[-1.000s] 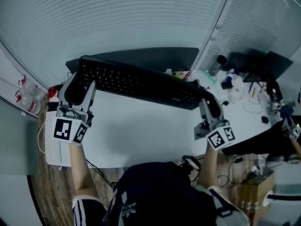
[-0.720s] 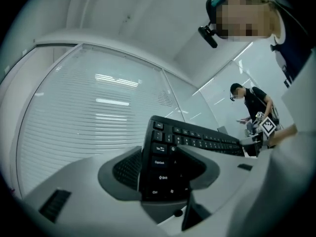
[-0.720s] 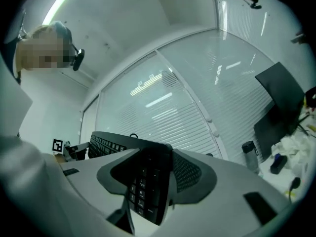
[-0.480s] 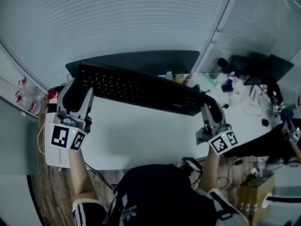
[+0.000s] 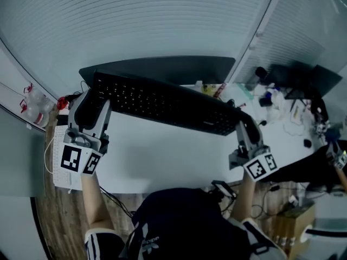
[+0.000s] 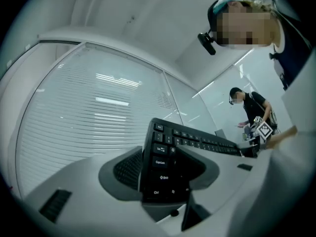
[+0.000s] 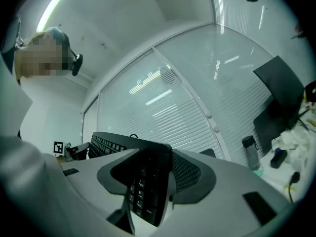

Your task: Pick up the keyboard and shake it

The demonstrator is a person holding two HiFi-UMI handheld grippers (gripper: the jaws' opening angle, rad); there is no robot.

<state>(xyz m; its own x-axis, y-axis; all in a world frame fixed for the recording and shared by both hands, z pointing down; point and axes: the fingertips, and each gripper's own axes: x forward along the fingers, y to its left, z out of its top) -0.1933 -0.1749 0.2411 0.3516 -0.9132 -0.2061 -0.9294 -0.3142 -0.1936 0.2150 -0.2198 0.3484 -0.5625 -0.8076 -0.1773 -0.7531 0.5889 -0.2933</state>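
Above the white counter [image 5: 162, 161], in the head view, a long black keyboard [image 5: 162, 103] is held up by both ends in front of a dark monitor [image 5: 162, 68], its keys turned toward the camera. Its left end is clamped by the left claw [image 5: 91, 99] and its right end by the right claw [image 5: 242, 122]. A cardboard box [image 5: 293, 216] is seen at lower right; its contents cannot be made out.

From the left gripper view, the jaws are seen closed on the keyboard's short left edge. The Caps Lock, Shift and Ctrl legends can be read only here, and a second person [image 6: 249, 107] is shown far beyond the other end.

From the right gripper view, the right end is gripped between the jaws. A capped bottle [image 7: 251, 153] is shown to the right, its contents not discernible.
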